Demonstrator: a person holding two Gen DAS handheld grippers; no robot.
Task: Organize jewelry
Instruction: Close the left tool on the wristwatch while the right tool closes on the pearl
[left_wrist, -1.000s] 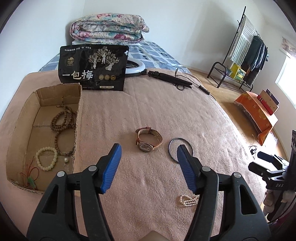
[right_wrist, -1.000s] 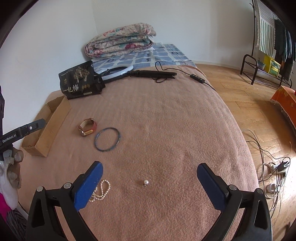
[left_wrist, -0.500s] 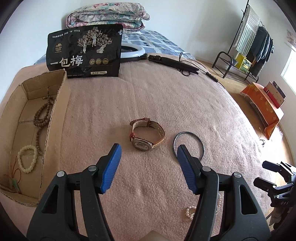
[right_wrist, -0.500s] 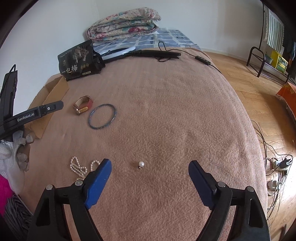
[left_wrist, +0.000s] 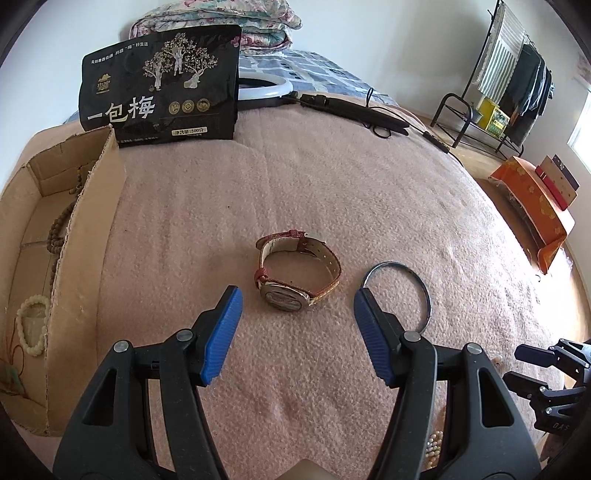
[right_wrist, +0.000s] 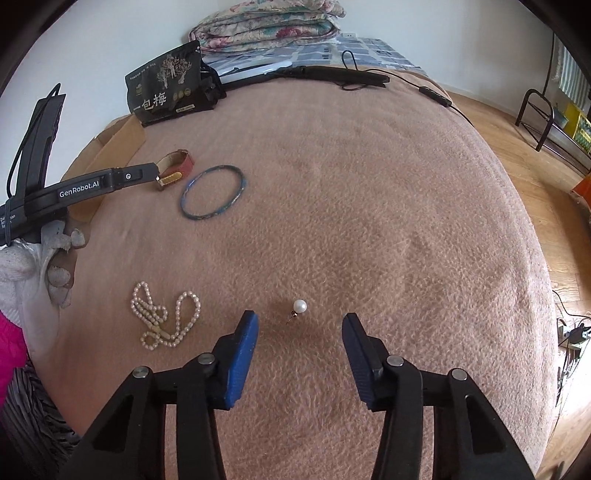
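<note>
The left gripper is spread wide, empty; the watch lies just ahead between its fingertips, untouched. The right gripper is likewise spread, with one pearl earring lying just ahead between its tips. Surface: pink blanket on a bed, wood floor beside it. Count: one bangle beside the watch, one pearl necklace, one cardboard box holding one white bead bracelet and brown bead strands

Two low forward-facing wrist views over the blanket, both sharing watch and bangle.
</note>
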